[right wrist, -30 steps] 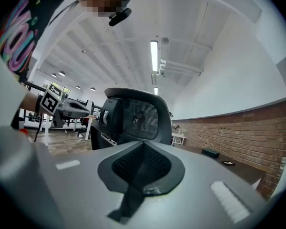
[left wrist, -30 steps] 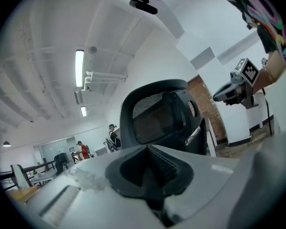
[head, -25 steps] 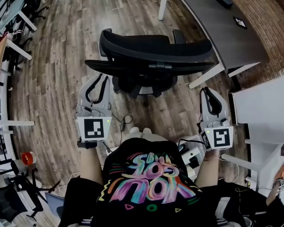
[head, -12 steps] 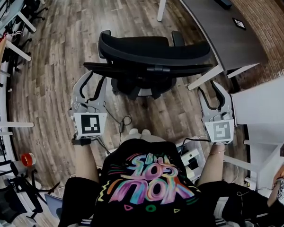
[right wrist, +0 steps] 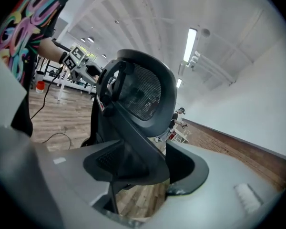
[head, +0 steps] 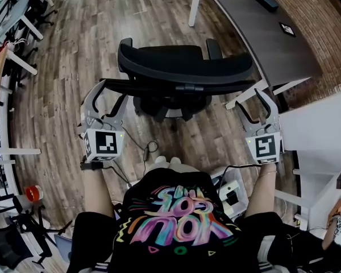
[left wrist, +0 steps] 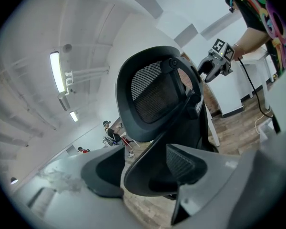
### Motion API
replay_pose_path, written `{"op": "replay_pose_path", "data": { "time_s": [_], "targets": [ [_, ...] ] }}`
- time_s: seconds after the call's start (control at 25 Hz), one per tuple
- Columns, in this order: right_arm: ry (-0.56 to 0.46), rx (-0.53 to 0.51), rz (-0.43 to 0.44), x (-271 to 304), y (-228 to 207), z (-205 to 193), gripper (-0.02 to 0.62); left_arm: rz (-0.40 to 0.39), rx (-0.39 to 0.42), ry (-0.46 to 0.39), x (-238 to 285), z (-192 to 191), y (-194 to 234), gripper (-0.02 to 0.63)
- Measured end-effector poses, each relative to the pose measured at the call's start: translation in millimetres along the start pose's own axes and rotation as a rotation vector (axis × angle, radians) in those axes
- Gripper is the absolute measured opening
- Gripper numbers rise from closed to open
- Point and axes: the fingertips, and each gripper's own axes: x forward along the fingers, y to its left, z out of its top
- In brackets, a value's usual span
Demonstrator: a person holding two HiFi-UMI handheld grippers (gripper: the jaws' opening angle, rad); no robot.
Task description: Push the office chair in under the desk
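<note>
My left gripper (head: pixel 111 92) and right gripper (head: pixel 251 98) have just been opening and now stand wide. Each straddles one end of the backrest of the office chair (head: pixel 184 61) without clamping it. The chair stands on the wood floor (head: pixel 74 50), just beside the desk (head: pixel 256 33), not under it.

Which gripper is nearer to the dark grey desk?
Right. The right gripper is beside the dark grey desk; the left gripper is beyond the office chair. Both have just been opening, jaws apart around the ends of its backrest.

place: open office | cues: office chair (head: pixel 184 67), long desk (head: pixel 238 27), plank floor (head: pixel 74 67), brick wall (head: pixel 324 21)
</note>
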Motion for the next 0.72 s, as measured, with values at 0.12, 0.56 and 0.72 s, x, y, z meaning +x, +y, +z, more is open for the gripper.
{"op": "replay_pose_path", "data": {
  "time_s": [0.12,0.56,0.72],
  "targets": [
    [0.020,-0.024,0.005,6.3,-5.6,-4.2,0.262,-0.012,0.021,0.014,3.6,-3.4,0.0,0.276],
    [0.053,-0.138,0.048,39.0,-18.6,-24.2,0.258,-0.076,0.163,0.115,27.9,-21.0,-10.5,0.307],
    [0.053,-0.147,0.068,44.3,-15.1,-26.9,0.249,-0.049,0.188,0.135,32.4,-24.2,-9.1,0.302]
  ]
}}
